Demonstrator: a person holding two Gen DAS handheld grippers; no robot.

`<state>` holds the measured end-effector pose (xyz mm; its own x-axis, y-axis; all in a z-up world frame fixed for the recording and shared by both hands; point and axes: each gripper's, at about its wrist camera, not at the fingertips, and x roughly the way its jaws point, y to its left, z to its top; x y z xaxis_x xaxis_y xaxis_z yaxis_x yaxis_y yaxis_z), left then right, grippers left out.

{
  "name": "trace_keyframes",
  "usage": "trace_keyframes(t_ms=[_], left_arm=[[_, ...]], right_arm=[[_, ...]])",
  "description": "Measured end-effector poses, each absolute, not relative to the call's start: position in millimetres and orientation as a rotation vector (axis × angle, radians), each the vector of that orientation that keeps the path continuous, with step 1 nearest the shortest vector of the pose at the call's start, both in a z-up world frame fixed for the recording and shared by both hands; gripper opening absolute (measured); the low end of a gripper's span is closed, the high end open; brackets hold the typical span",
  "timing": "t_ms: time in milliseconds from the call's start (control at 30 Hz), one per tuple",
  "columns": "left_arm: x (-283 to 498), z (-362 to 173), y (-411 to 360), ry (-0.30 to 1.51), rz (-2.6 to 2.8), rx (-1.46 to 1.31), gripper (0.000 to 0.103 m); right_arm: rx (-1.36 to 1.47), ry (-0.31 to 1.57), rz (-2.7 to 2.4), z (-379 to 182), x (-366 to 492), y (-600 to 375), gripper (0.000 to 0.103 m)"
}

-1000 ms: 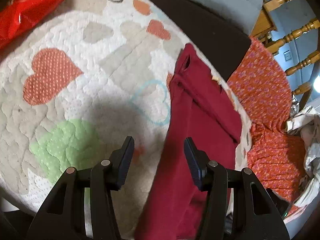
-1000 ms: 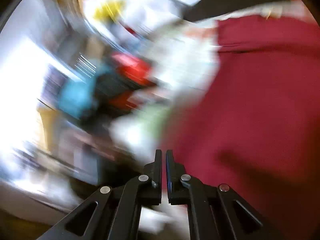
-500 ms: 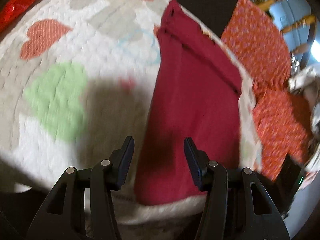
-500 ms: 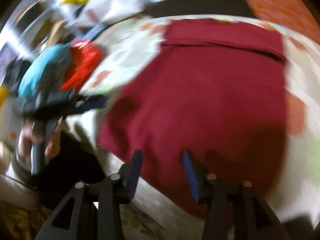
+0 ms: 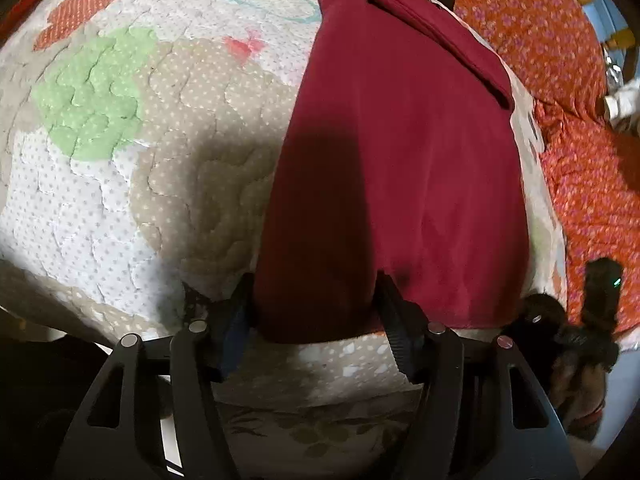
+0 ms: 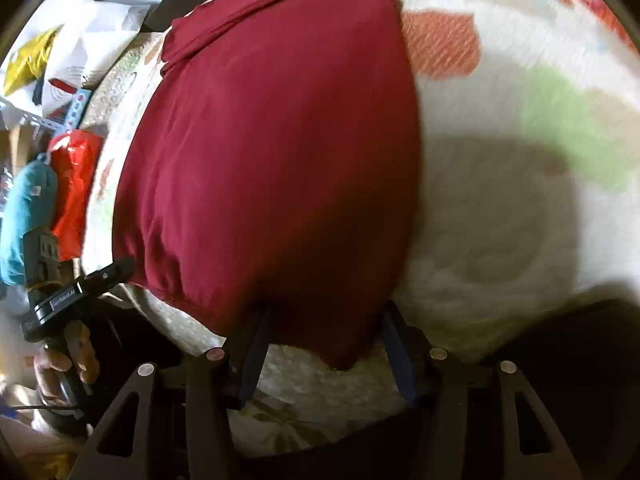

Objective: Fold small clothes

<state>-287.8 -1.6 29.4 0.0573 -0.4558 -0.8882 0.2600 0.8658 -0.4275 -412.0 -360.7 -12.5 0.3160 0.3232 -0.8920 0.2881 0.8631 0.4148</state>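
Dark red garment (image 5: 400, 152) is laid flat on the quilt, long and narrow, running near to far. A folded-over band is seen at its far end. The near hem is draped slightly over the quilt's near edge, lightly wrinkled.

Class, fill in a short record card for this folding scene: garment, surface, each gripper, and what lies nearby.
garment: dark red garment, lying flat, near hem at the quilt edge
surface: quilt with heart patches
left gripper: jaws open, astride the garment's near left corner
right gripper: jaws open, astride the near right corner
grip: neither closed on the cloth yet
nearby: orange floral fabric beyond the garment; red bag and teal item off the quilt
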Motion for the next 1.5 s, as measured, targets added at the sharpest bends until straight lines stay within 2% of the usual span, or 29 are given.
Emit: trace_keyframes(t_ms=[67,100,133,167,233,400,667,800,900,967,1000,1033,1067,1100,1133,1200,1300,1500], left_arm=[[-290,31,1,1.404,-0.554,-0.174,0.059],[-290,32,2,1.396,-0.562,-0.178,0.047],[-289,36,1,1.386,-0.572,-0.182,0.024],[-287,40,2,1.381,-0.608,-0.212,0.014],[-285,49,0,1.361,-0.645,-0.243,0.013],[-264,90,-1,1.265,-0.718,-0.292,0.013],[-156,150,-35,1.064,-0.709,-0.327,0.013],[-81,152,-81,1.016,-0.688,-0.281,0.013],[-24,134,-107,1.015,-0.687,-0.358,0.013],[4,119,-118,1.016,-0.682,-0.415,0.014],[14,113,-126,1.025,-0.661,-0.367,0.015],[22,106,-133,1.049,-0.645,-0.309,0.015],[27,103,-134,1.061,-0.635,-0.291,0.018],[31,102,-131,1.05,-0.626,-0.293,0.027],[33,106,-124,1.013,-0.604,-0.293,0.043],[36,116,-109,0.953,-0.561,-0.294,0.065],[37,128,-82,0.891,-0.559,-0.384,0.069],[34,106,-105,0.949,-0.59,-0.278,0.069]], right_arm=[[0.599,1.227,0.019,-16,-417,-358,0.052],[0.613,1.206,0.025,-13,-419,-359,0.047],[0.635,1.173,0.055,-9,-421,-363,0.022],[0.693,1.133,0.108,-5,-423,-368,0.007],[0.795,1.061,0.196,7,-427,-378,0.007],[0.781,0.867,0.323,67,-409,-392,0.007],[0.741,0.623,0.283,141,-311,-439,0.007],[0.706,0.622,0.182,142,-242,-459,0.007],[0.793,0.613,0.06,116,-189,-494,0.007],[0.869,0.573,0.029,91,-169,-517,0.014],[0.845,0.598,0.016,81,-153,-521,0.023],[0.776,0.709,-0.047,69,-138,-522,0.04],[0.74,0.797,-0.095,62,-129,-522,0.04],[0.744,0.808,-0.077,59,-130,-521,0.04],[0.75,0.767,-0.048,63,-140,-520,0.04],[0.701,0.72,-0.089,74,-154,-518,0.04],[0.641,0.647,-0.049,89,-169,-503,0.04],[0.397,0.723,-0.026,83,-121,-452,0.04]])
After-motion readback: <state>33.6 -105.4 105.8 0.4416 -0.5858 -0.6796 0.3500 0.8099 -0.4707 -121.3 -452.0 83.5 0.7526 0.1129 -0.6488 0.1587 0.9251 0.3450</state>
